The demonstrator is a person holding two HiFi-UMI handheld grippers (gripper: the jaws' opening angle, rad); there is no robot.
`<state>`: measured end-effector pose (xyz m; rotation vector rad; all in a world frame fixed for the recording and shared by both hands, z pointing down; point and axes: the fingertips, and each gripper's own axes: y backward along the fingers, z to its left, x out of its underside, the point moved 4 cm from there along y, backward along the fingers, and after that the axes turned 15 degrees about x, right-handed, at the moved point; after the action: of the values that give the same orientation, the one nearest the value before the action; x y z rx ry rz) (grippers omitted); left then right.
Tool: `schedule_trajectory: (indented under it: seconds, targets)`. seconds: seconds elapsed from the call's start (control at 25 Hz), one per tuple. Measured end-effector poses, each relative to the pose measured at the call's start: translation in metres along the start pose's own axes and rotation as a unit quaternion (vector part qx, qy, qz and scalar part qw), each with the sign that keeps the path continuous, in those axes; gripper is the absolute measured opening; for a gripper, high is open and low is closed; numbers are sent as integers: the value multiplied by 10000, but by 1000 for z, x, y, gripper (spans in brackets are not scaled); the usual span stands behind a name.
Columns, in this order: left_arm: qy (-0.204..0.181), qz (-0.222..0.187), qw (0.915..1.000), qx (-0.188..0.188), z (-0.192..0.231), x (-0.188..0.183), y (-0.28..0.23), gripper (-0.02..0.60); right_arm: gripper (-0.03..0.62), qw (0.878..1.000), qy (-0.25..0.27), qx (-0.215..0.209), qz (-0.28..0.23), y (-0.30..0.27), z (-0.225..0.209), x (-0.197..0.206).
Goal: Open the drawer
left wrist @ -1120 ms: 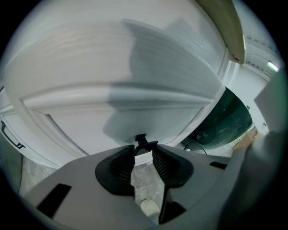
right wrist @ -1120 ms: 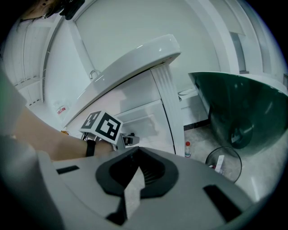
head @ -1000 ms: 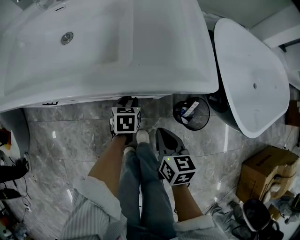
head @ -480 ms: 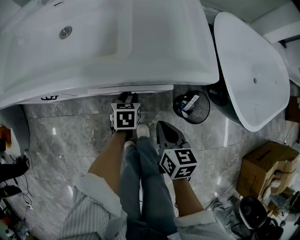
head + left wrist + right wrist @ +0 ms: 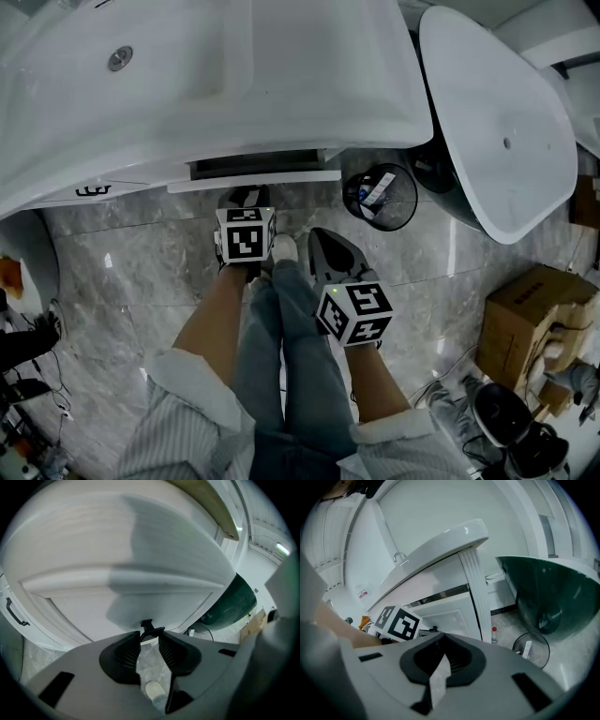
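Note:
A white drawer front (image 5: 253,176) sticks out from under the white sink counter (image 5: 234,84), and a dark gap shows behind it. My left gripper (image 5: 246,199) reaches the front's middle. In the left gripper view its jaws (image 5: 150,637) are closed on the small black drawer handle (image 5: 149,628) in front of the white panel (image 5: 117,606). My right gripper (image 5: 324,246) hangs lower right over the grey floor, apart from the drawer. Its jaws (image 5: 440,660) are together and hold nothing.
A black wire waste bin (image 5: 380,199) stands right of the drawer. Beyond it is a white tub with dark sides (image 5: 497,131). A cardboard box (image 5: 530,328) sits at the lower right. The person's legs and shoes (image 5: 283,248) are between the grippers. A black door handle (image 5: 14,613) is at the left.
The drawer has slid out from under the counter, and a dark opening now shows behind its front. My left gripper came back toward the person with it. The right gripper stayed put.

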<state>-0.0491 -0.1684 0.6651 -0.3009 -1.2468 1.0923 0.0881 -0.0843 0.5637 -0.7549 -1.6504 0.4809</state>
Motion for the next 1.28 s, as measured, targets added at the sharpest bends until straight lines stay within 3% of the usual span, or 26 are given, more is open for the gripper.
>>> schedule_trajectory:
  seconds: [1.28]
  targets:
    - [164, 148, 9996, 186, -20, 42, 17, 133, 8, 9988, 284, -48, 393, -9, 21, 18]
